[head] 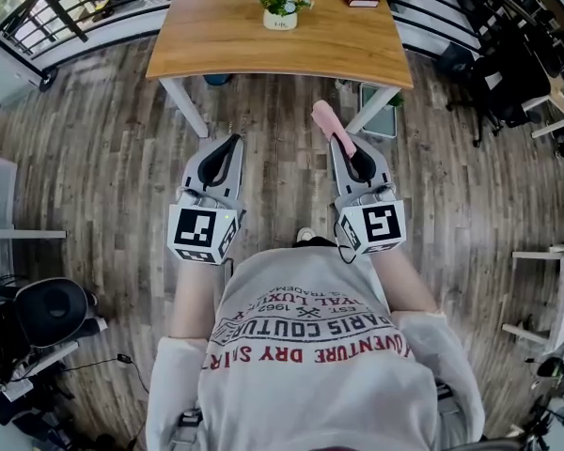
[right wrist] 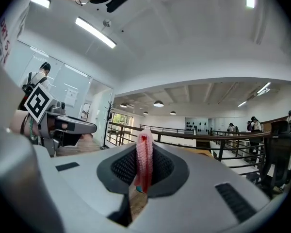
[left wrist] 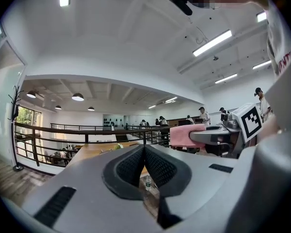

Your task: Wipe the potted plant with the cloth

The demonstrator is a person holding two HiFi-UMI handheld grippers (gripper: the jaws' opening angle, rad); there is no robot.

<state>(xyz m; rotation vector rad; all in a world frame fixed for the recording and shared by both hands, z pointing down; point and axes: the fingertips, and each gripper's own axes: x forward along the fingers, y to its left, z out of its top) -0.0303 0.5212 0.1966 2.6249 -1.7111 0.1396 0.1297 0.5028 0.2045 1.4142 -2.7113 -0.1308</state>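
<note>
The potted plant [head: 282, 9] stands upright near the far edge of the counter [head: 216, 36], about midway along it. It lies straight ahead of both tongs, well apart from them and roughly between their lines, since both are held level over the floor short of the near edge. The right tongs [head: 346, 144] are clamped on the pink cloth [head: 329, 122] and look like the ones to reach forward, while the left tongs [head: 227, 141] are closed together on nothing.

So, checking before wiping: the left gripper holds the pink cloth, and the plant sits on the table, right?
No: the right gripper holds the pink cloth, as the right gripper view shows; the left gripper is shut, empty. The plant does sit on the table.
</note>
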